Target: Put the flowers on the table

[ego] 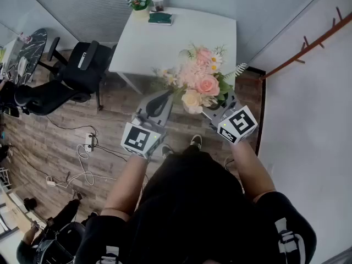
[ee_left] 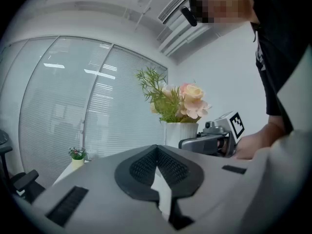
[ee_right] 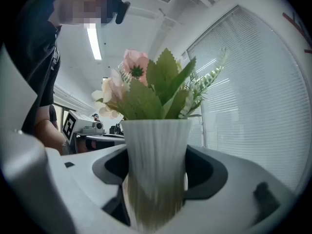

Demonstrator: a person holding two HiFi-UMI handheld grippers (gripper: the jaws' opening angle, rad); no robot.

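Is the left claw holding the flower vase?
No, the left claw is shut with nothing in it, while the white vase of flowers sits gripped in the right claw.

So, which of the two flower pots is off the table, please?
The big pink bouquet, clamped in the right tool; the small pot stands on the table.

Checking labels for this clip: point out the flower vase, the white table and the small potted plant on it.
flower vase (ee_right: 156, 165): right gripper view, ribbed white body.
white table (ego: 187, 43): head view, bare tabletop.
small potted plant (ego: 139, 3): head view, its foliage.
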